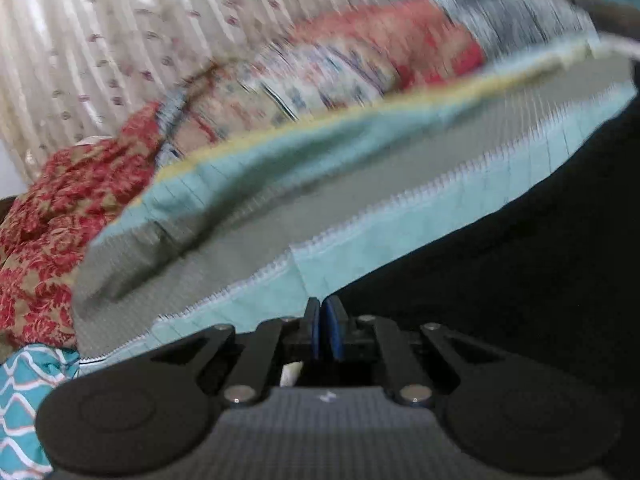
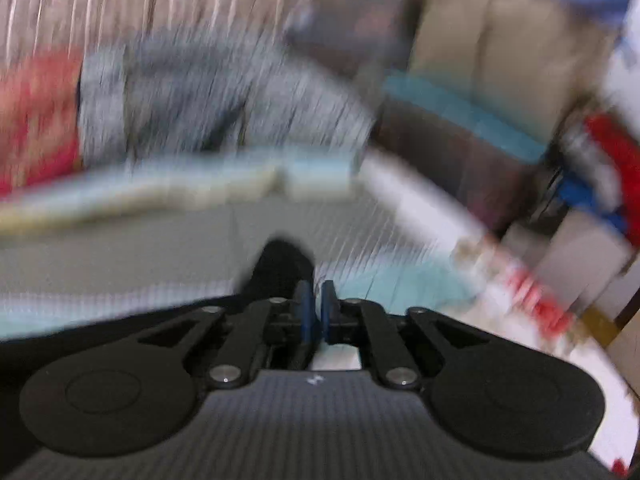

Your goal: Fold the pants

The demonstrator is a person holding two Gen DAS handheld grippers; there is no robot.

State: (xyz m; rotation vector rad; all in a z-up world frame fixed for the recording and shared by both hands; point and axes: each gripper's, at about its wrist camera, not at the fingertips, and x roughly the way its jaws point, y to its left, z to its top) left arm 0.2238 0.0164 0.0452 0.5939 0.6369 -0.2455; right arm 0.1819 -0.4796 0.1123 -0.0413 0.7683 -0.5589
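Observation:
The black pants fill the right side of the left wrist view, lying on a grey and teal bedsheet. Their edge runs straight up to my left gripper, whose blue pads are pressed together on that edge. In the blurred right wrist view a bunch of the black pants rises just ahead of the left finger. My right gripper has its pads a narrow slit apart, and pale sheet shows through the slit.
A red floral blanket is heaped at the left, with patterned pillows along the far side under a curtain. Grey clothes lie at the far end. The bed's edge drops off to the right toward a beige cupboard.

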